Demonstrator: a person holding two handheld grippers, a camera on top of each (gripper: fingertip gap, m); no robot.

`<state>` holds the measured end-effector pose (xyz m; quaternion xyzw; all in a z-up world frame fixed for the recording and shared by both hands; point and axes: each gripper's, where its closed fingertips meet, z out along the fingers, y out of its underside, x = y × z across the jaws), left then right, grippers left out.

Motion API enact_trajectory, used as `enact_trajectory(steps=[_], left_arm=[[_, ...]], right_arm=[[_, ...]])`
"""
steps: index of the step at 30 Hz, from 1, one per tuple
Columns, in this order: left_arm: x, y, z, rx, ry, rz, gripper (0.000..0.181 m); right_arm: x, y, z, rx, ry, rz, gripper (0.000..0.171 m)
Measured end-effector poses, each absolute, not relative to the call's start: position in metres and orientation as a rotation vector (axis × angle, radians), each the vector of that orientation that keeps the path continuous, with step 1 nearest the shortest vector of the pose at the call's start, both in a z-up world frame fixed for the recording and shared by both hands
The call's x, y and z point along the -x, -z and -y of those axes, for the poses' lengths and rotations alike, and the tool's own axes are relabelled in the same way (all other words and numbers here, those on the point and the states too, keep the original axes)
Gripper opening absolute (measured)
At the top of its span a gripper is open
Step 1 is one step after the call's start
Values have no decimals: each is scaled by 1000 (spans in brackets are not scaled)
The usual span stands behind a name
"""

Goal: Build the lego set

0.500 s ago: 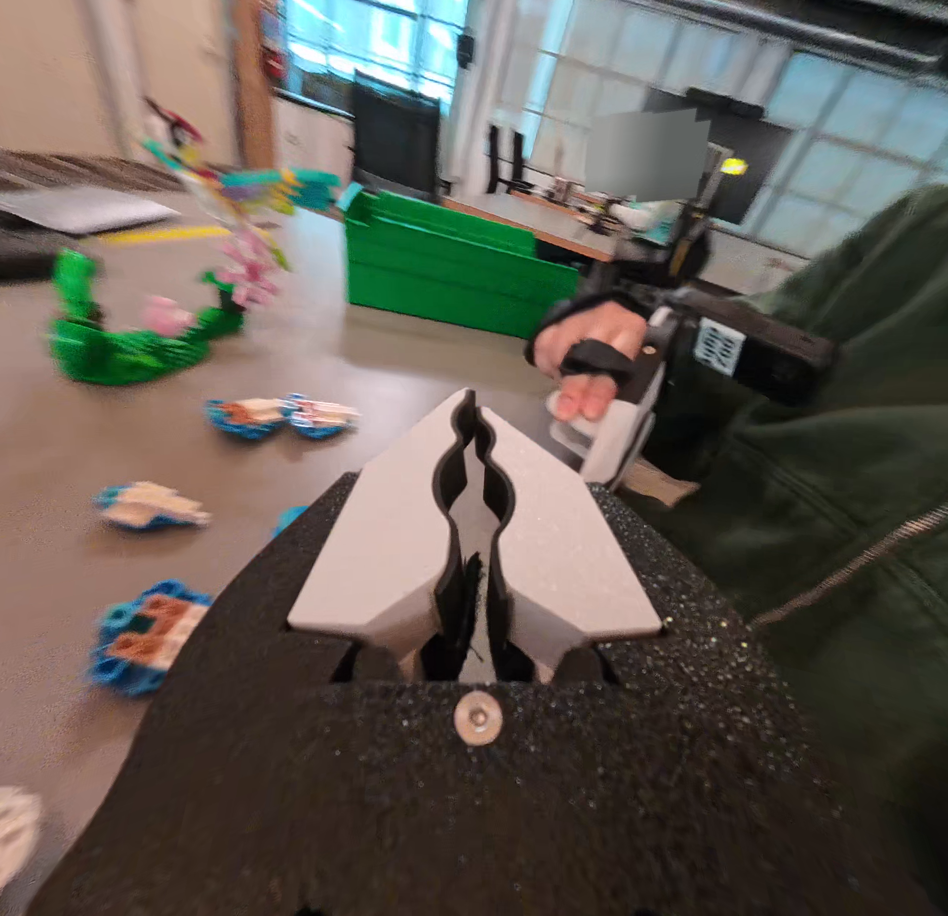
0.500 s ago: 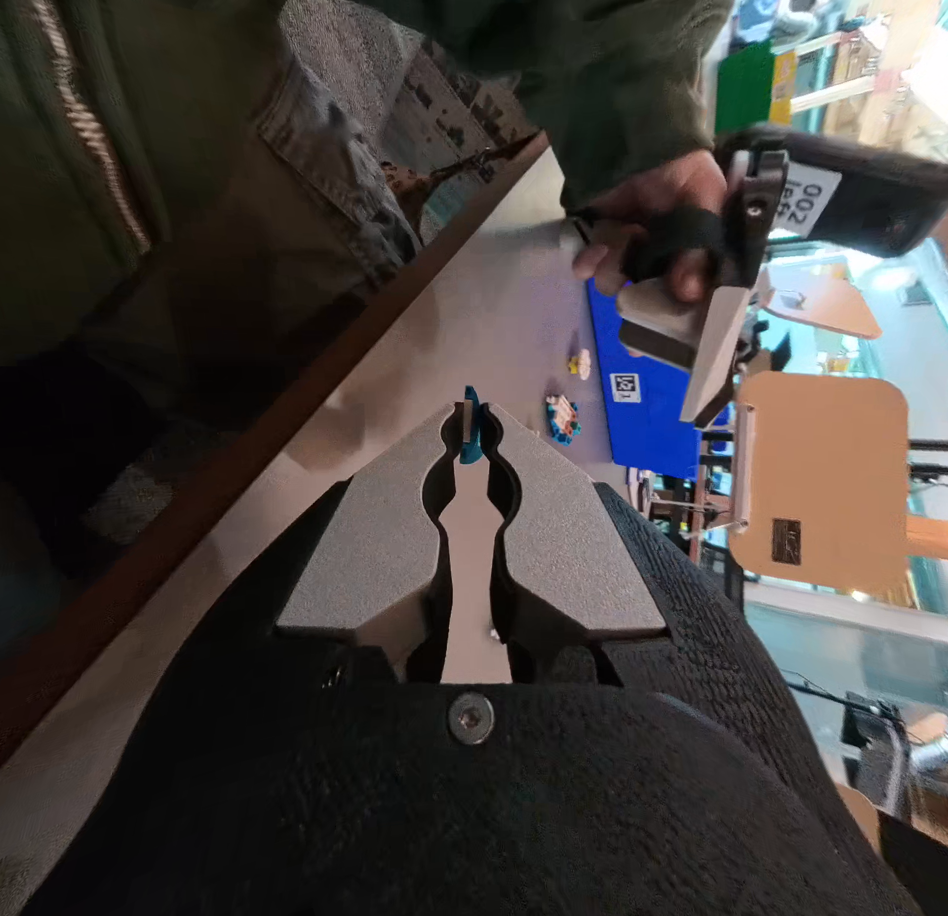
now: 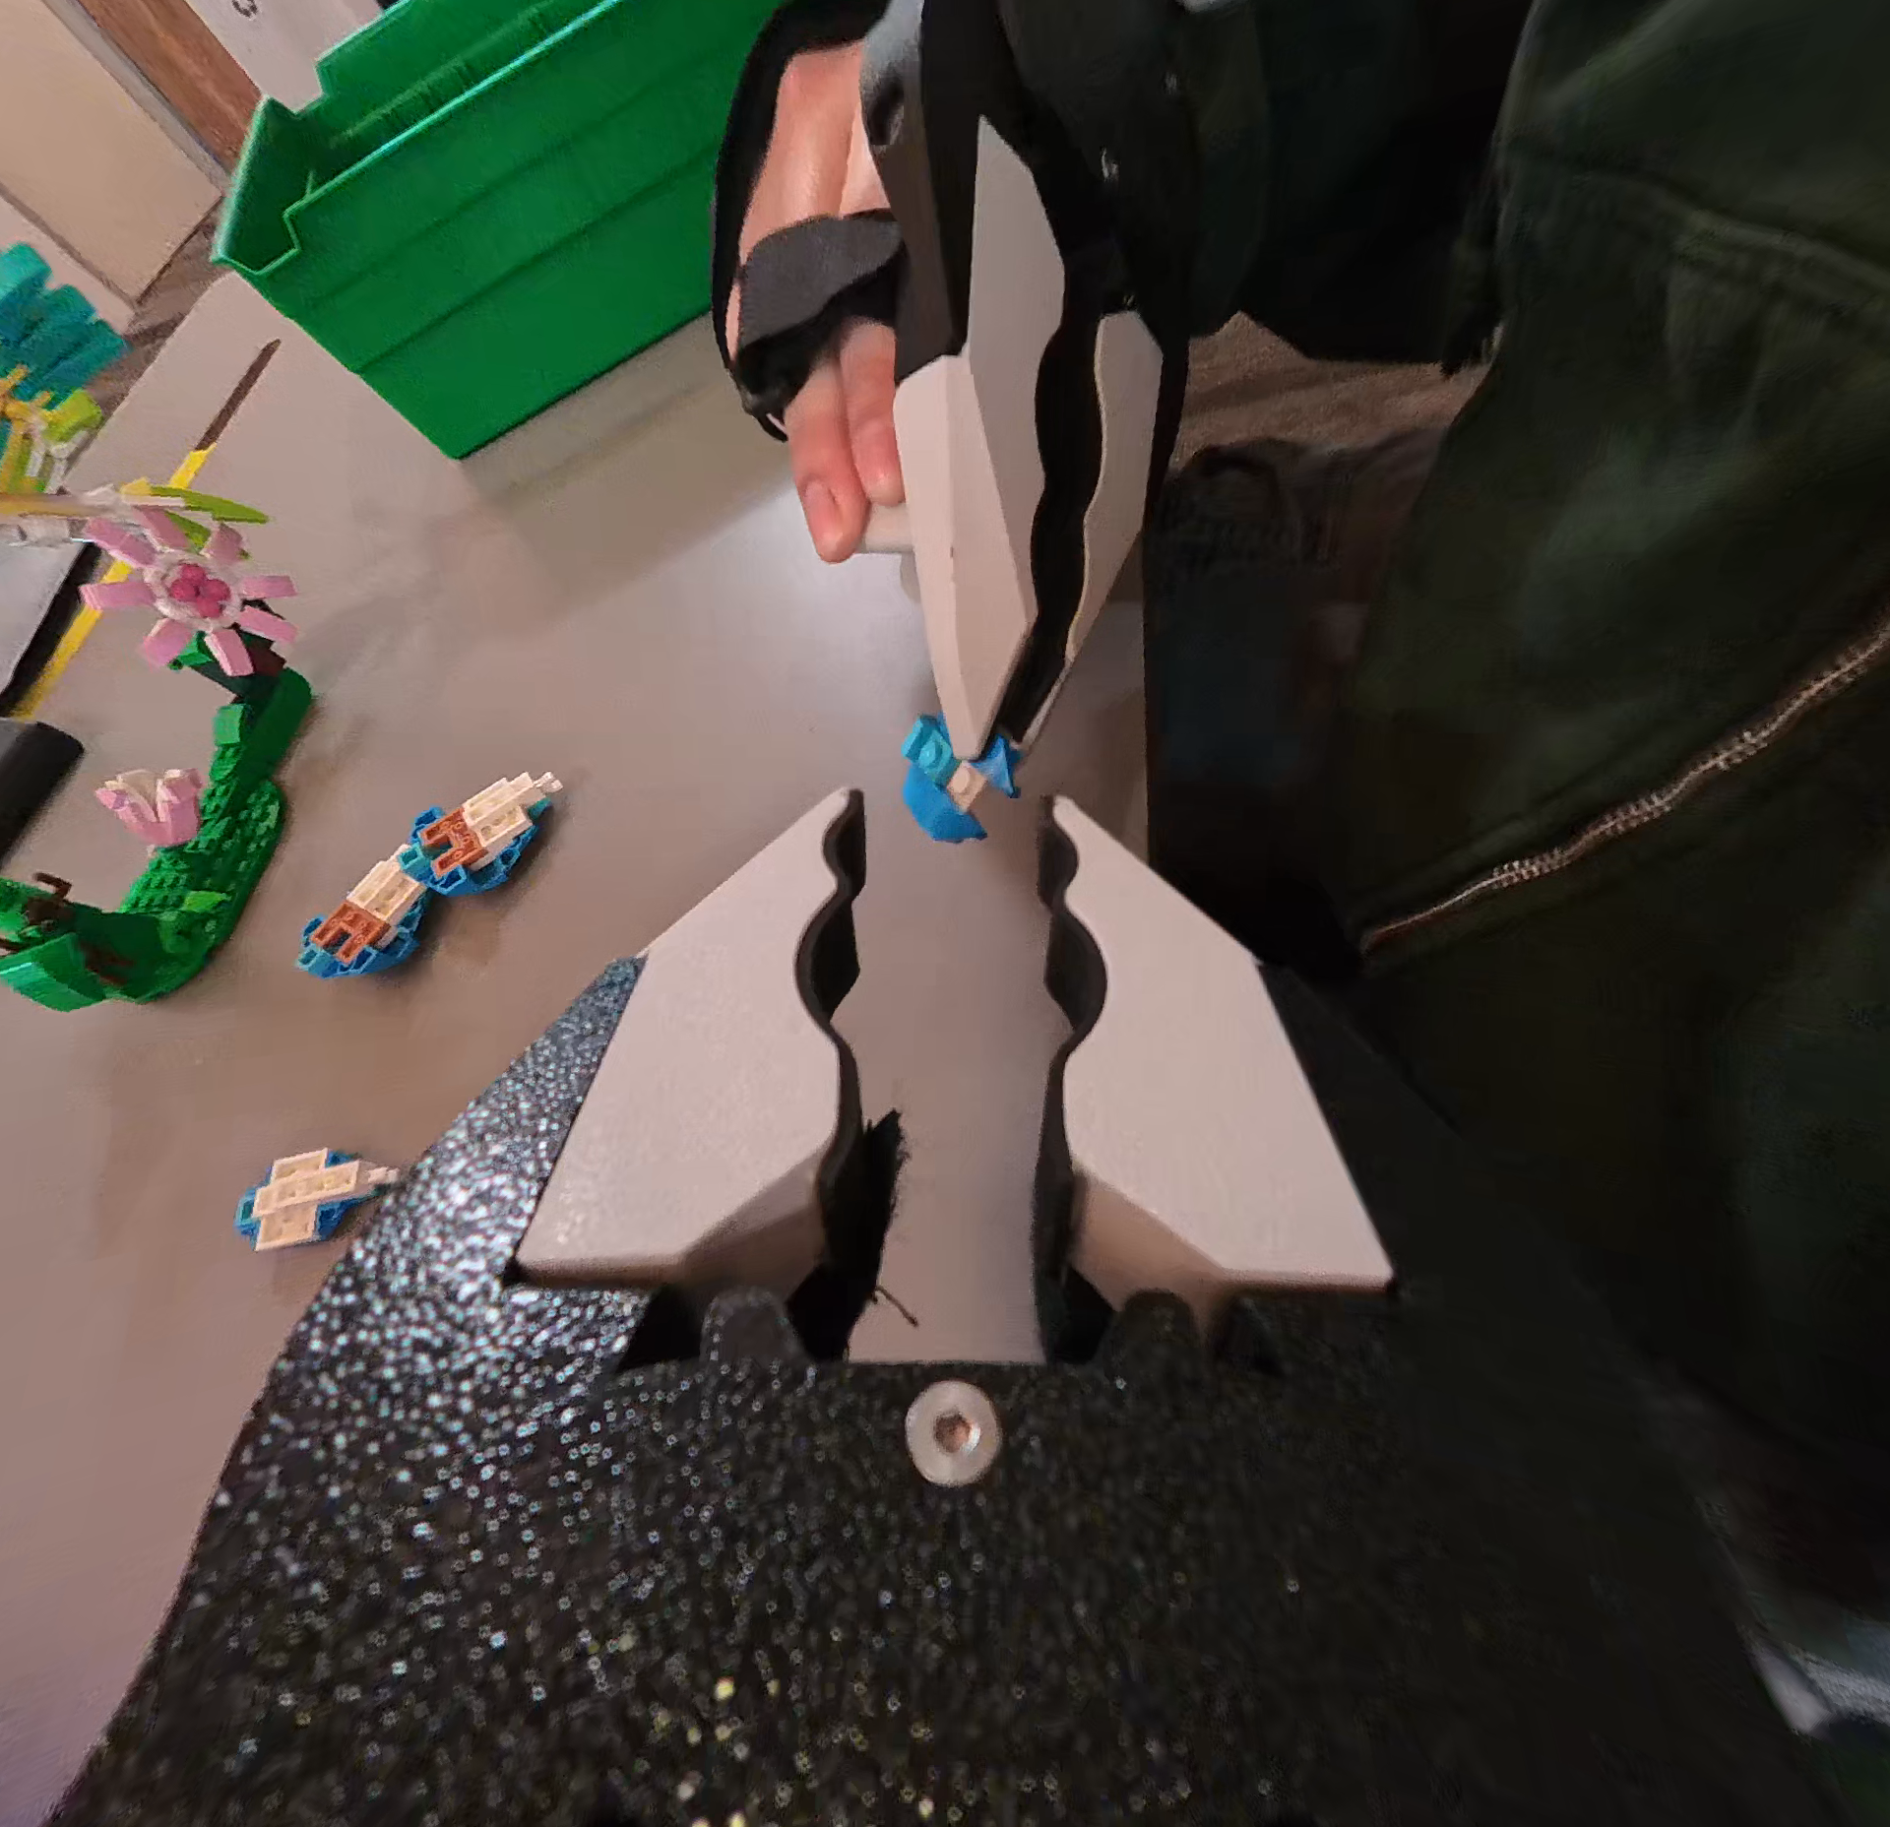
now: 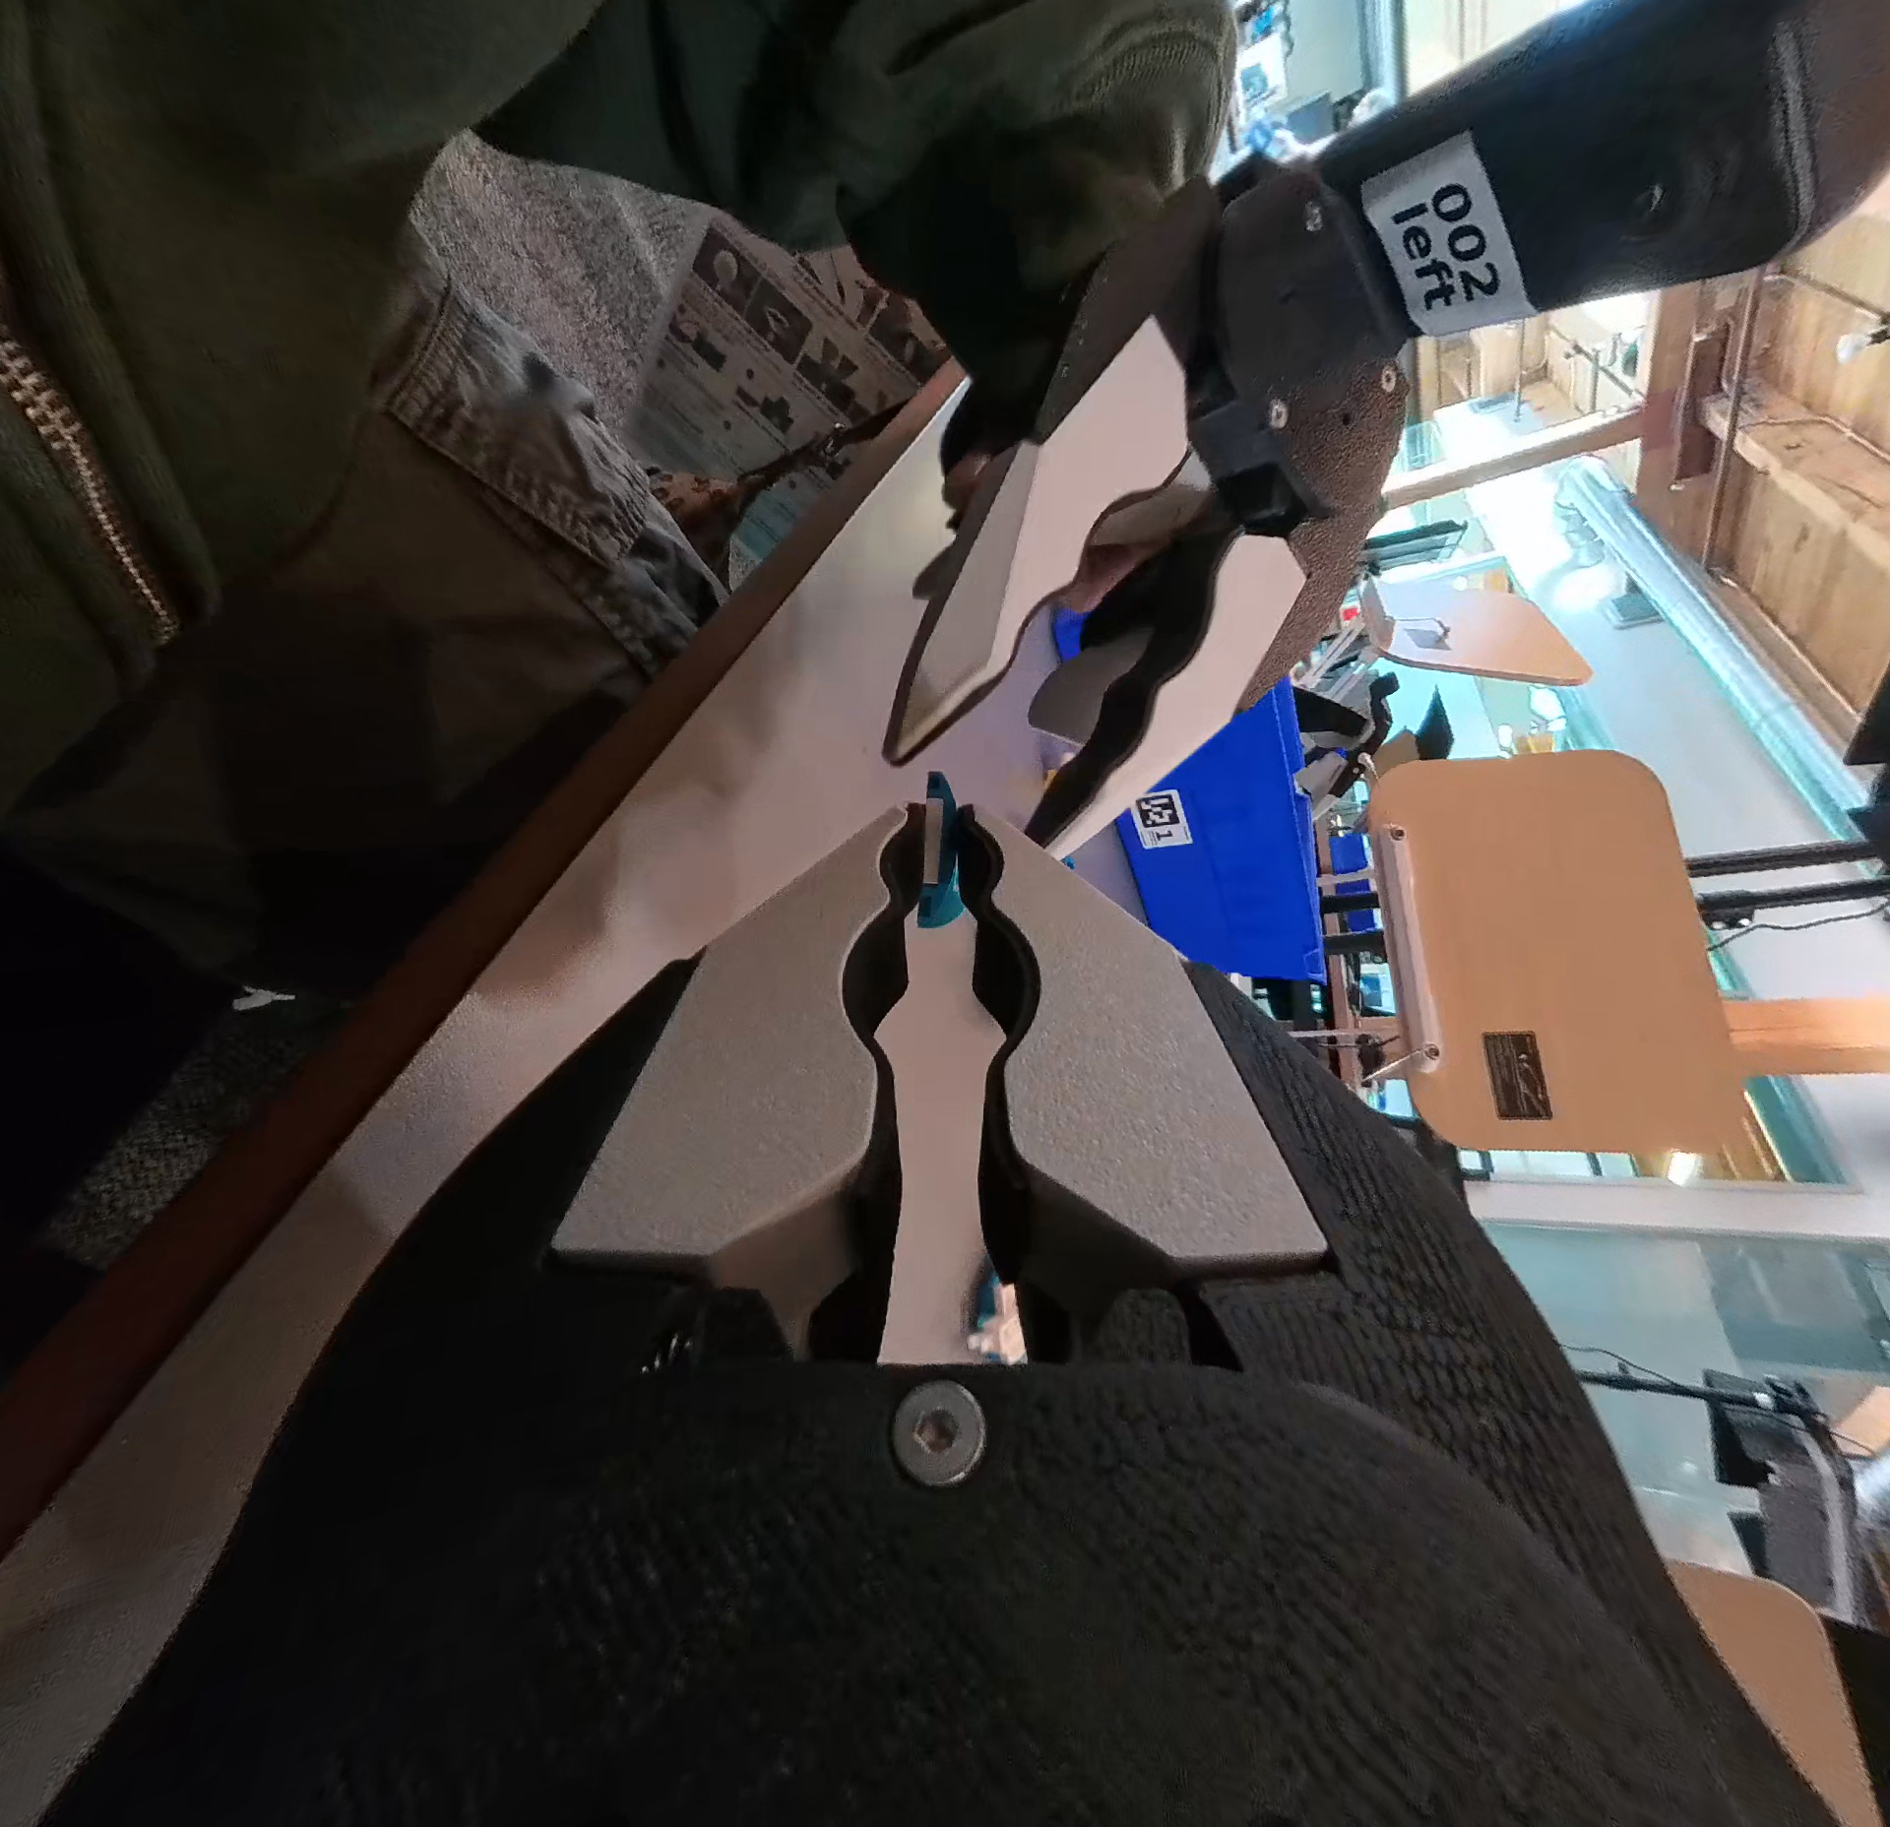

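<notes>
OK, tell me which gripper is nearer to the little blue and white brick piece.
Right. The right gripper grips the blue and white brick piece at its jaw tips; the left gripper sits open just short of it, not touching.

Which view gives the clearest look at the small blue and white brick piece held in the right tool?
The left wrist view: the blue and white brick piece shows broadside, pinched at the right tool tip, just ahead of the open left tool. The right wrist view shows it only edge-on between its own fingertips.
</notes>
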<state>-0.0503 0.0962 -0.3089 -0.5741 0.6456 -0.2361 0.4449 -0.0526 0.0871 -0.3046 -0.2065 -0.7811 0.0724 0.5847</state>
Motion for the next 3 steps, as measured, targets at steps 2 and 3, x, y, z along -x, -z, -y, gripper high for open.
enact_trajectory(steps=[2,3], left_arm=[[49,313,-95,1429,572,-1626,28],[50,316,-95,1439,568,-1636,25]], right_arm=[[52,304,-86,478,-175,1822,4],[52,303,-85,477,-176,1820,4]])
